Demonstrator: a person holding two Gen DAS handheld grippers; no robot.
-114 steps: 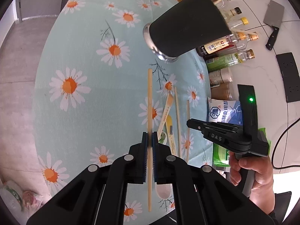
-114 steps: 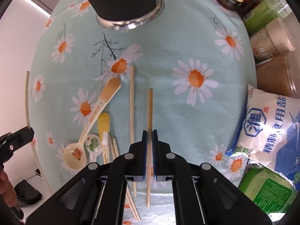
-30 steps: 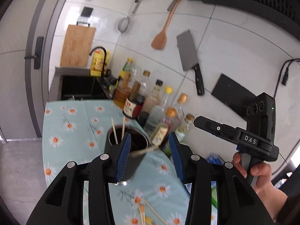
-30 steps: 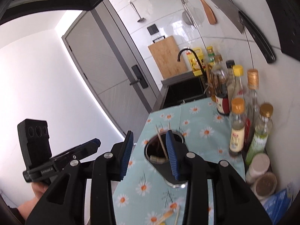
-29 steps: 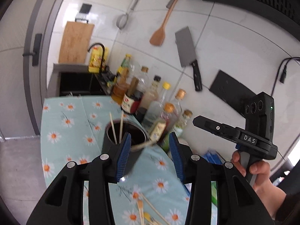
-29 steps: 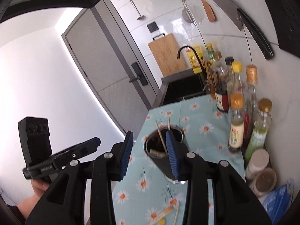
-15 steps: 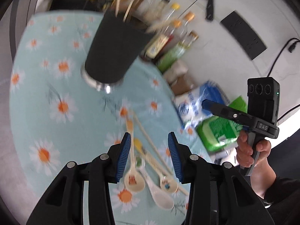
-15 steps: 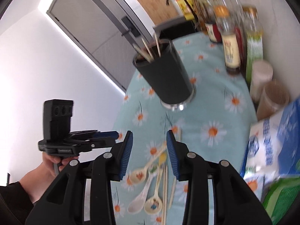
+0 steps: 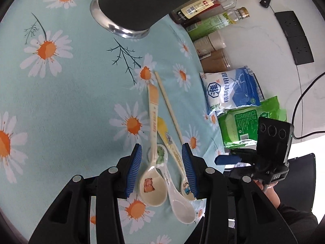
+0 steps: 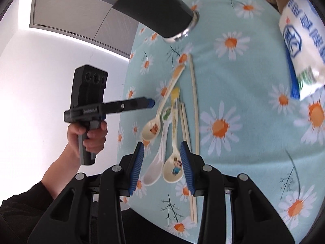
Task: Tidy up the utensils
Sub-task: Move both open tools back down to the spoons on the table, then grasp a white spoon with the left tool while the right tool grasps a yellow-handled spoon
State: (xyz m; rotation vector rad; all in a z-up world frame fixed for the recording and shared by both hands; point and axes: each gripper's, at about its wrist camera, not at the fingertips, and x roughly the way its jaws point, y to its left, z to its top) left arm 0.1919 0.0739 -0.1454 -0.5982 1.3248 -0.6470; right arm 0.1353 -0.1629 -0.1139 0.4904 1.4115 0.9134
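Three ceramic spoons lie on the daisy cloth: an orange-handled spoon [image 9: 152, 174] [image 10: 160, 113], a white spoon [image 9: 178, 203] [image 10: 156, 162] and a yellow-handled spoon [image 9: 172, 148] [image 10: 173, 158]. Wooden chopsticks [image 9: 168, 105] [image 10: 194, 105] lie beside them. The black utensil cup [image 9: 146, 2] [image 10: 156, 10] stands beyond, chopsticks poking from its top. My left gripper [image 9: 162, 170] is open and empty, low over the spoon bowls. My right gripper [image 10: 161, 164] is open and empty, straddling the white and yellow-handled spoons.
Sauce bottles [image 9: 205, 10], two lidded jars [image 9: 213, 50], a white salt bag [image 9: 231, 89] [image 10: 302, 40] and a green packet [image 9: 247, 128] line the cloth's right side by the wall. The table edge [image 10: 124, 93] runs close to the left of the spoons.
Both grippers dropped their chopsticks into the cup, then tilted down from it to just above the spoons. Both jaws stay open.
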